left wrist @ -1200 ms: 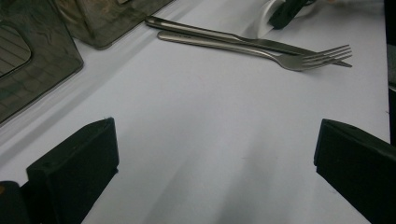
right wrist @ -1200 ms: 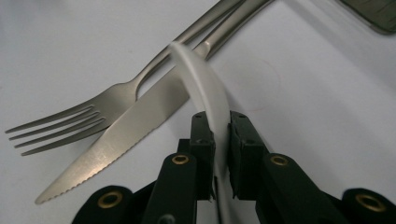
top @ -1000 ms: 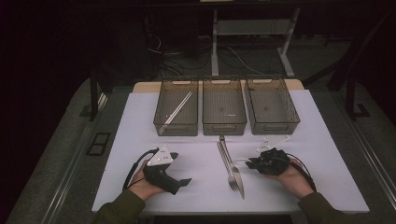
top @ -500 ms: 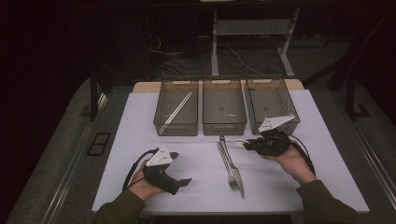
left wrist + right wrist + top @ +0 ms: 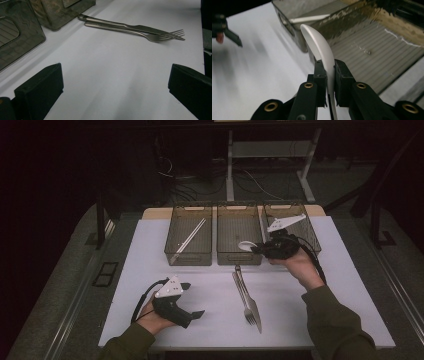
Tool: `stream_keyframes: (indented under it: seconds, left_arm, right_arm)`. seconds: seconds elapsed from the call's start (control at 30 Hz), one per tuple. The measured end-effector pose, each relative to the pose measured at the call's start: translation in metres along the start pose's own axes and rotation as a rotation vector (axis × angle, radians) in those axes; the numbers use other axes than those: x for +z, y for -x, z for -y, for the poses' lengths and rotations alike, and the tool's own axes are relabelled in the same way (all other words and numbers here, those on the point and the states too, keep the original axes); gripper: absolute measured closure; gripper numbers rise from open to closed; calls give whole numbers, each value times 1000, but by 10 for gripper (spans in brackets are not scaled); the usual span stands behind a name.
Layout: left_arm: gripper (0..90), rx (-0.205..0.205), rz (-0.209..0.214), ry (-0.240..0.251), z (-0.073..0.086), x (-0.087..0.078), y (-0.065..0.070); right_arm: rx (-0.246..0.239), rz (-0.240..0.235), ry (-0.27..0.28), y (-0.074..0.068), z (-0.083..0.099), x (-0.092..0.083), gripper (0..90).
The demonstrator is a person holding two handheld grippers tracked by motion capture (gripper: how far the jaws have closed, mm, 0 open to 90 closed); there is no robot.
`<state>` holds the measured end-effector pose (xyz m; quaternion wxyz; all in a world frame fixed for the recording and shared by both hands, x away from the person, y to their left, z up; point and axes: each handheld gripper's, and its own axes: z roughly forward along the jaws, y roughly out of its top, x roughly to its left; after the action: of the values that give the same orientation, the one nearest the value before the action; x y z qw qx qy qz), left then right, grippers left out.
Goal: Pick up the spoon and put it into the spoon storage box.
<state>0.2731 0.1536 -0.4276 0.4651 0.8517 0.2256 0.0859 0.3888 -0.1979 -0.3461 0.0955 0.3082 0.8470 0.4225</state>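
The white spoon (image 5: 319,47) is pinched tight between the two black jaws of the right gripper (image 5: 260,249), with its bowl sticking out past the tips. A second ago this gripper was low on the white mat (image 5: 150,250), near the fork (image 5: 248,304) and the knife (image 5: 245,292). Now it is lifted up and has gone forward to the middle bin (image 5: 239,257), and the spoon hangs over the near right corner of that bin. So the pick-up looks done, and the next job is likely to drop the spoon into one of the bins. The middle bin looks empty inside. The left bin (image 5: 189,257), beside the middle bin on one side, has long pale sticks (image 5: 189,237) in it. The right bin (image 5: 310,227) sits on the other side, behind the hand. The fork and knife lie side by side on the mat in front of the middle bin, not sorted yet. The left gripper (image 5: 192,312) rests on the mat, in front of the left bin and well apart from the middle bin, with its jaws wide apart and nothing in them, and it has not moved
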Motion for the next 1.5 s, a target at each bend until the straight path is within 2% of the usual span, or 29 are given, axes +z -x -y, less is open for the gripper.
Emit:
stream_keyframes:
  seconds: [0.2, 0.37, 0.5, 0.57, 0.6, 0.73, 0.83, 0.93, 1.1, 1.27, 1.5]
  left_arm:
    - [0, -7, 1, 10, 0, 0, 0]
    - [0, -8, 2, 9, 0, 0, 0]
    - [0, -7, 3, 15, 0, 0, 0]
    - [0, -7, 1, 10, 0, -1, 0]
    - [0, 3, 0, 8, 0, -1, -1]
    - [0, -11, 4, 18, 0, 0, 0]
    - [0, -8, 5, 12, 0, -1, 0]
    - [0, -2, 5, 12, 0, -2, -1]
    - [0, -13, 5, 21, 0, -1, 0]
    - [0, -4, 2, 12, 0, -3, -2]
    - [0, -20, -2, 29, 1, -4, -2]
  right_arm:
    - [5, 24, 1, 9, -22, 13, 810]
    - [19, 33, -7, 16, -33, 29, 810]
    - [37, 32, -12, 22, -35, 46, 809]
    - [30, 40, -17, 25, -35, 55, 809]
    - [35, 41, -21, 27, -35, 58, 809]
    - [39, 50, -40, 31, -34, 71, 808]
    - [68, 41, -43, 33, -34, 77, 794]
    - [92, 23, -23, 34, -32, 77, 693]
    - [105, 10, 8, 34, -32, 73, 578]
    - [119, 4, 25, 30, -32, 66, 461]
    - [119, -13, 46, 22, -26, 50, 411]
